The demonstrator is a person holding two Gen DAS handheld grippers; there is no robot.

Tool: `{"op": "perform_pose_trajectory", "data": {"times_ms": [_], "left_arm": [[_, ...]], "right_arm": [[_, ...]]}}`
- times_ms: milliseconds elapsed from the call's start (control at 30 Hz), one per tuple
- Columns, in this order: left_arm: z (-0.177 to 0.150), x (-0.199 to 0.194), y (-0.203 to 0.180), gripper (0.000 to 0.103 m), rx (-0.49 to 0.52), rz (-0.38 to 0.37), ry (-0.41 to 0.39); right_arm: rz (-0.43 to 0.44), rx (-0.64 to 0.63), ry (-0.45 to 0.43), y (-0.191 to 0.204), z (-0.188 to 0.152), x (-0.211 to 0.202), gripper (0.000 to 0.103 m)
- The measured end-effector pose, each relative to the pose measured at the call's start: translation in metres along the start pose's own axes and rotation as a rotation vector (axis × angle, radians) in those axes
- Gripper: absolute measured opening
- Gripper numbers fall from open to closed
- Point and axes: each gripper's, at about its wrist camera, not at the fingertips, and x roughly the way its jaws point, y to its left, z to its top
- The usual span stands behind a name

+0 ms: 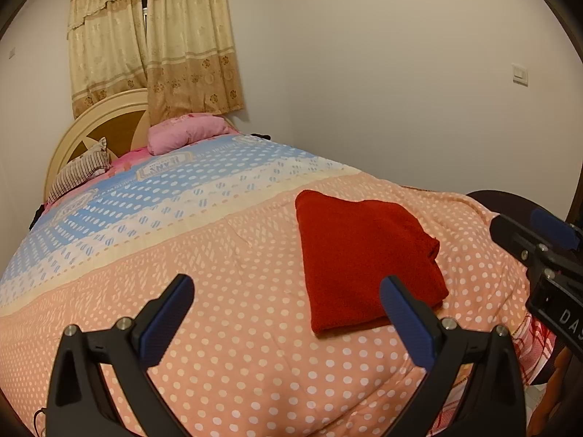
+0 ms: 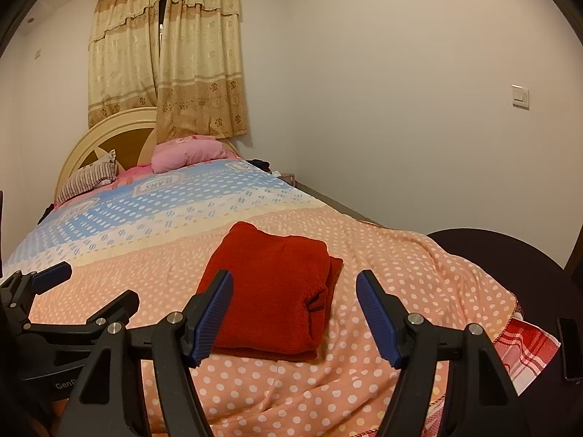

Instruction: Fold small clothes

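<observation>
Nearest the lens in each wrist view are the black gripper arms with their ribbed blue finger pads: the left gripper (image 1: 288, 320) and the right gripper (image 2: 295, 313) both stand with jaws spread wide and nothing between them. Beyond them lies the small dark-red fleecy garment (image 2: 269, 291), already folded into a compact, roughly rectangular stack with layered edges showing along its right side; it rests flat on the peach, white-dotted quilt (image 1: 226, 327) near the foot of the bed, well short of the blue-striped band and the pink pillow (image 1: 186, 134) by the rounded cream headboard (image 1: 94, 123). Judging from that tidy stack, the folding of this piece looks essentially complete, and no other loose clothing shows on the quilt, so little seems left beyond perhaps squaring the edges. Both grippers hover just above the quilt, clear of the fabric, pointing along the bed; the right one aims straight at the garment, the left sits beside it with the garment off its right finger.
</observation>
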Motion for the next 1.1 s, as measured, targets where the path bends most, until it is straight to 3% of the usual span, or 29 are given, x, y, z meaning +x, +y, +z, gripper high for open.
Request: {"op": "perform_pose_trajectory", "data": {"times_ms": [1100], "left_arm": [[0.0041, 0.008, -0.0066, 0.103, 0.0, -0.009, 0.001]], "right_arm": [[-0.017, 0.006, 0.002, -0.0064, -0.0006, 0.0045, 0.071]]}}
